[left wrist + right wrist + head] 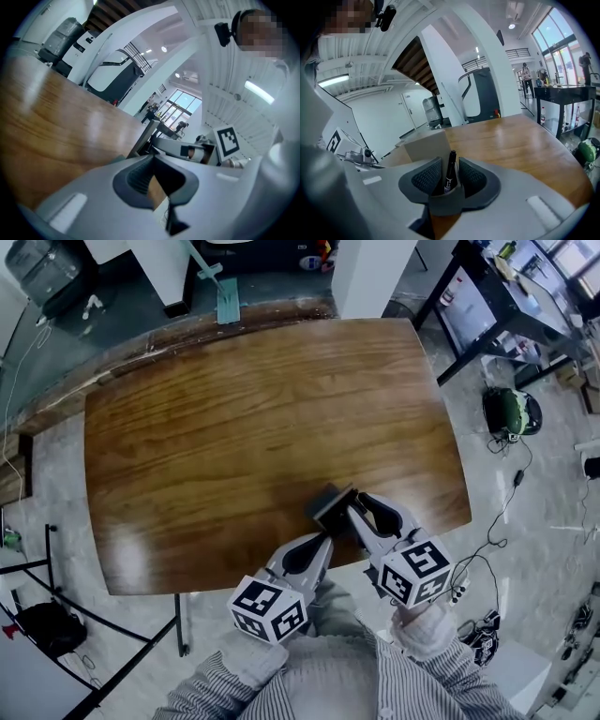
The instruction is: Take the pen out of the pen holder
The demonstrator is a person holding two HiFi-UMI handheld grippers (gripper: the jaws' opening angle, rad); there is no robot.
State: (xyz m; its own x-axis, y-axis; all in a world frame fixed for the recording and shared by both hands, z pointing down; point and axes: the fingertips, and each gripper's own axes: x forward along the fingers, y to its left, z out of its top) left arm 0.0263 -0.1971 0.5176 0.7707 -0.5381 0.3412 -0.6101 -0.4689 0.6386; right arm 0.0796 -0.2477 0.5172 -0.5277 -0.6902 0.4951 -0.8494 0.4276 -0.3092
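Observation:
A black pen [450,169] stands upright in the grey pen holder [330,504] near the table's front edge. My right gripper [449,177] is open around the pen, one ribbed pad on each side and a thin gap to each. The pen's lower end sits in a grey pocket of the pen holder [424,144], whose boxy body rises behind it at the left. My left gripper [152,161] has its pads pinched together at the tips on the pen holder's [142,137] edge. In the head view the left gripper [322,542] and the right gripper [359,506] meet at the holder.
The wooden table [234,427] spreads away behind the holder. A black workbench [511,296] stands at the far right, with cables and a green tool [511,413] on the floor. A dark stand [56,629] is at the lower left.

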